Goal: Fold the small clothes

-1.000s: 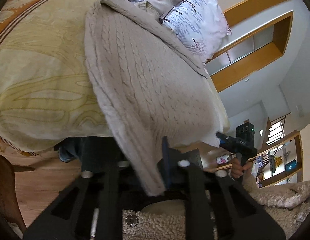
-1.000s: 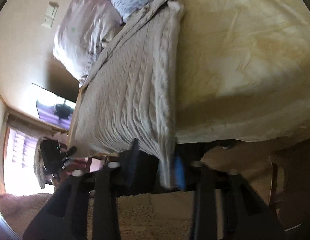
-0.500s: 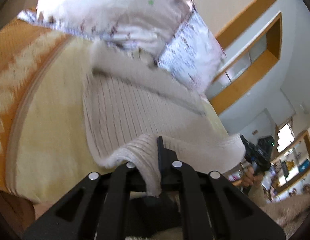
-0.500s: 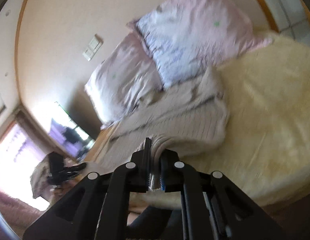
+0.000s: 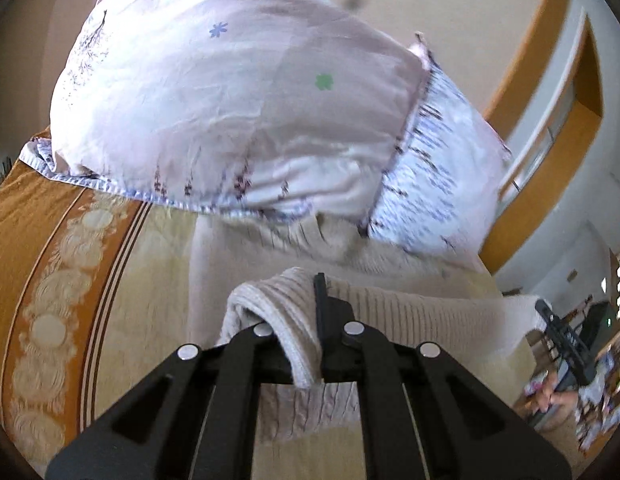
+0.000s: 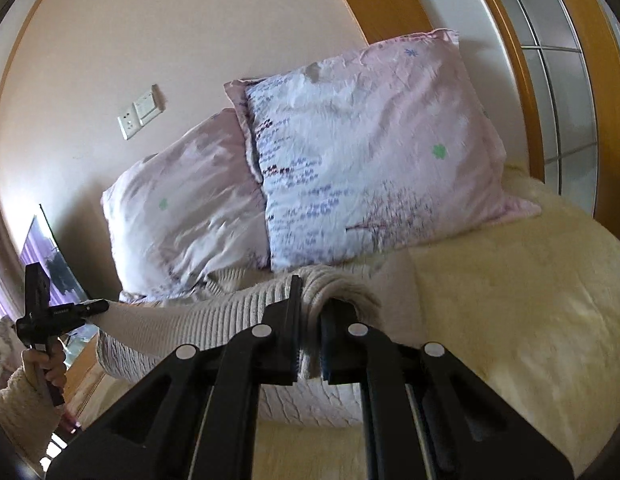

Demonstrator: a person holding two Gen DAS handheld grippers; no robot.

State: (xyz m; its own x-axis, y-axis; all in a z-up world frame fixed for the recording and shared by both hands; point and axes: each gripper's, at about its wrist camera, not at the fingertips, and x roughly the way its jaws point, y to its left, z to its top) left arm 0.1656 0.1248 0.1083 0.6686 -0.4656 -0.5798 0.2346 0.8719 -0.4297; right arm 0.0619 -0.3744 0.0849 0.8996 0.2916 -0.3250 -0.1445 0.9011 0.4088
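Observation:
A beige cable-knit sweater point(image 5: 409, 316) lies on the bed below the pillows; it also shows in the right wrist view point(image 6: 214, 320). My left gripper point(image 5: 310, 344) is shut on one corner of its ribbed hem. My right gripper point(image 6: 310, 340) is shut on the other corner. The hem is stretched taut between the two grippers and held above the sweater's body, folded over toward the pillows. The other gripper shows at the far right of the left wrist view point(image 5: 565, 336) and at the far left of the right wrist view point(image 6: 50, 316).
Two floral pillows point(image 5: 238, 108) point(image 6: 365, 152) lean on the wall just behind the sweater. The yellow bedspread point(image 6: 509, 312) has an orange patterned border point(image 5: 42, 280) at the left. A wooden window frame point(image 6: 521, 40) stands at the right.
Both grippers have lifted the sweater's hem from over the bed edge and carried it up and forward toward the pillows, folding the lower part over the body.

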